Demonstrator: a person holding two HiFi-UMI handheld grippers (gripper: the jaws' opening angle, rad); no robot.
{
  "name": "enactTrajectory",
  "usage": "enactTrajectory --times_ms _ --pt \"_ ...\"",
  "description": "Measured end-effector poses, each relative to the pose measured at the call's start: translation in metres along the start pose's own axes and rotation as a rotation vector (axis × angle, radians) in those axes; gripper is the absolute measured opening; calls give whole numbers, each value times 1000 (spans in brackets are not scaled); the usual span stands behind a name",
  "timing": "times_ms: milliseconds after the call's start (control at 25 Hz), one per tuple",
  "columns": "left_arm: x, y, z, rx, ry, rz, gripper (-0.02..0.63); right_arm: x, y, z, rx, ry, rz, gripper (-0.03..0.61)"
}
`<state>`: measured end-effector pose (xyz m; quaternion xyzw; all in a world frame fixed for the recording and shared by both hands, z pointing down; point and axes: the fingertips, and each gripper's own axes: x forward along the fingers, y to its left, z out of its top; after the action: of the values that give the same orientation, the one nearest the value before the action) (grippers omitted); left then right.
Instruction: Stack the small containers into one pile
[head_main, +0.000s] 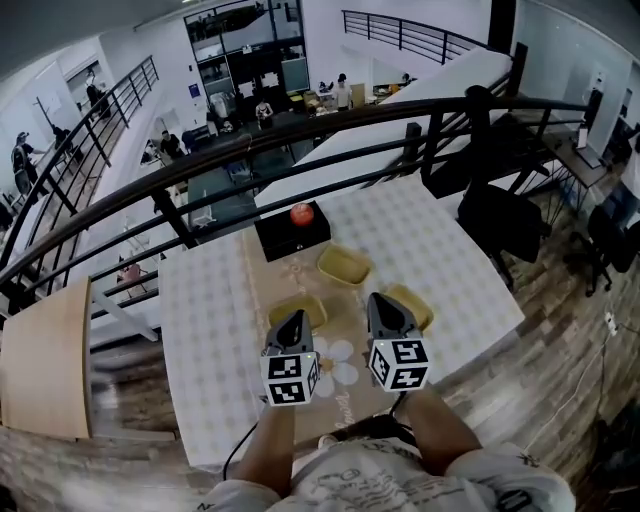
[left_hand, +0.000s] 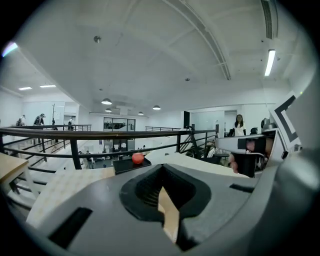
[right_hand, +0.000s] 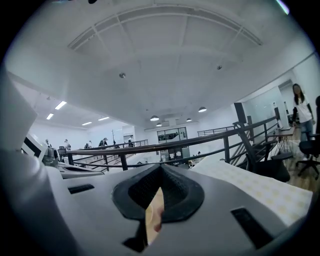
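count: three small yellow containers, two grippers, one black box, one red ball.
far container (head_main: 343, 265): shallow tray, open side up, on the table (head_main: 200, 330) beyond my grippers; its long axis runs roughly left to right, slightly slanted.
left container (head_main: 300, 308): open side up, just beyond my left gripper's tip, which partly covers it; i cannot tell its long axis.
right container (head_main: 415, 303): open side up, just to the right of my right gripper, partly covered; long axis unclear.
stacking: none rests in another; all three sit apart in a loose triangle.
left gripper (head_main: 293, 322): points away from me over the brown runner (head_main: 262, 290); jaws pressed together, nothing between them.
right gripper (head_main: 383, 305): beside the left one, also pointing away; jaws pressed together, nothing between them.
black box (head_main: 290, 232): at the table's far edge, past the containers.
red ball (head_main: 302, 213): sits on top of the box.
railing (head_main: 300, 125): dark rail just behind the table.
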<state>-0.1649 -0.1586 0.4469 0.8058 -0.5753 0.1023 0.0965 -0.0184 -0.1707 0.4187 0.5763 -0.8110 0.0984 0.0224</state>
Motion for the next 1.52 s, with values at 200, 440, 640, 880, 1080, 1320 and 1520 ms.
enactTrajectory --times_ms 200,440,640,880,1080,1320,1520 --pt "26 -3 -10 -11 33 23 5 21 -19 -6 -18 10 57 -6" --pt "45 -7 -40 58 137 4 5 33 -27 -33 -35 74 116 -6" --pt "63 -9 -83 266 271 -58 5 39 -35 -49 -28 113 143 -6" --pt "69 4 -135 458 494 -171 46 42 -47 -62 -6 148 150 -6" --pt "69 3 -168 546 661 -275 69 41 -59 -70 -2 174 146 -6" --pt "64 -5 -206 696 797 -349 80 29 -61 -78 -1 189 142 -6" --pt "82 7 -231 807 881 -384 80 36 -70 -79 -15 197 122 -6"
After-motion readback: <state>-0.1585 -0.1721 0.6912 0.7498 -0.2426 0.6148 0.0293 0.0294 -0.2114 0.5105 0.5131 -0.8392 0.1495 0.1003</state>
